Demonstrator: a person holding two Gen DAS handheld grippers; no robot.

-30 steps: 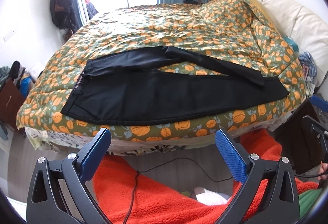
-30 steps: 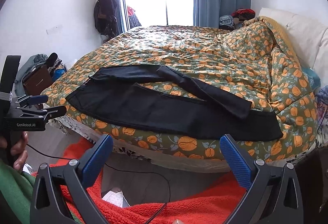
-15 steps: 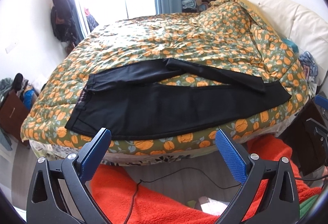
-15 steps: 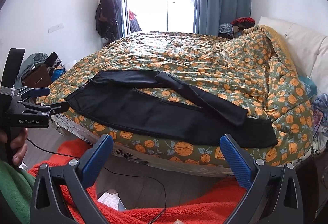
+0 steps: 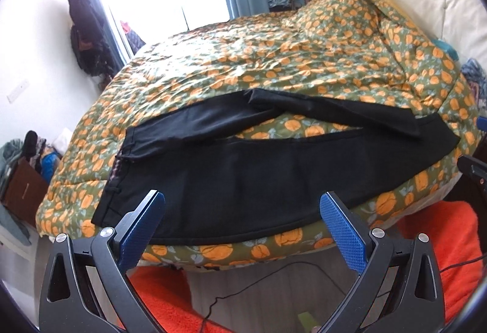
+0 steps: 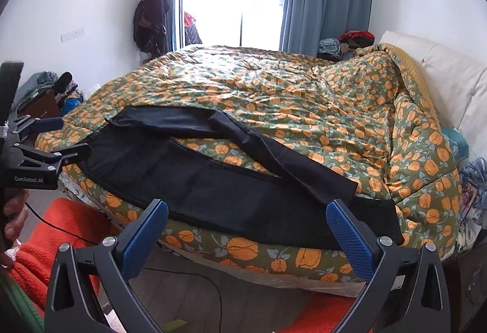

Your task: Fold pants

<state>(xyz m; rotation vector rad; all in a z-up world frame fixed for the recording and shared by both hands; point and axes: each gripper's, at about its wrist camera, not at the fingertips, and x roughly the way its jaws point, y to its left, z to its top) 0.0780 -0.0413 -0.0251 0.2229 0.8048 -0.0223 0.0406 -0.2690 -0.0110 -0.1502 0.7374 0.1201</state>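
Black pants point(image 5: 243, 177) lie spread along the near edge of the bed, waistband to the left, legs running right. The far leg point(image 5: 334, 110) lies twisted and angled across the quilt, apart from the near leg. The pants also show in the right wrist view point(image 6: 213, 186). My left gripper point(image 5: 242, 211) is open and empty, just short of the pants' near edge. My right gripper point(image 6: 248, 218) is open and empty, in front of the lower legs. The left gripper also shows at the left edge of the right wrist view point(image 6: 45, 147).
The bed carries a green quilt with orange pumpkins point(image 6: 304, 95), bunched high at the right. An orange fleece blanket point(image 5: 441, 241) and a black cable point(image 5: 258, 281) lie on the floor below. A white headboard point(image 6: 450, 80) is at the right, clutter and a box point(image 5: 21, 189) at the left.
Both grippers have moved forward and up toward the bed, so the pants appear closer. The pants have not moved. Both grippers stay open.
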